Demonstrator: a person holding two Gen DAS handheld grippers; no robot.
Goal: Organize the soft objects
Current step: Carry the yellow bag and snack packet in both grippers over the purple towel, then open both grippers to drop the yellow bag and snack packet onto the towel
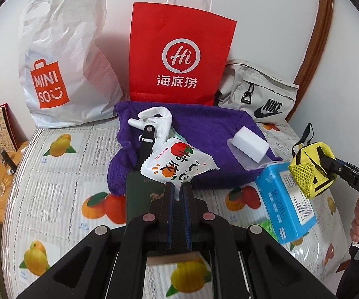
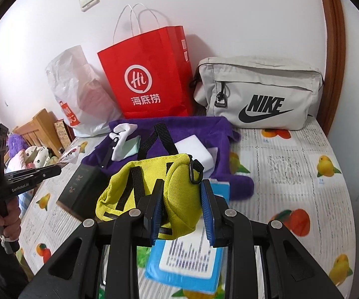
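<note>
My left gripper (image 1: 178,188) is shut on the corner of a white snack packet (image 1: 177,164) printed with a strawberry and an orange, held just above the purple towel (image 1: 204,129). A white glove (image 1: 154,119), a black strap (image 1: 145,144) and a white sponge block (image 1: 250,144) lie on the towel. My right gripper (image 2: 182,186) is shut on a yellow pouch (image 2: 179,186) with black straps, lifted over a blue tissue pack (image 2: 187,261). In the left wrist view the pouch (image 1: 309,169) hangs at the right in that gripper (image 1: 322,160).
Against the wall stand a white Miniso plastic bag (image 1: 62,57), a red paper bag (image 1: 179,54) and a grey Nike bag (image 2: 259,94). A dark green book (image 2: 79,186) lies by the towel. The fruit-print tablecloth (image 2: 291,174) shows bare at the right. A wooden bed frame (image 2: 40,129) lies left.
</note>
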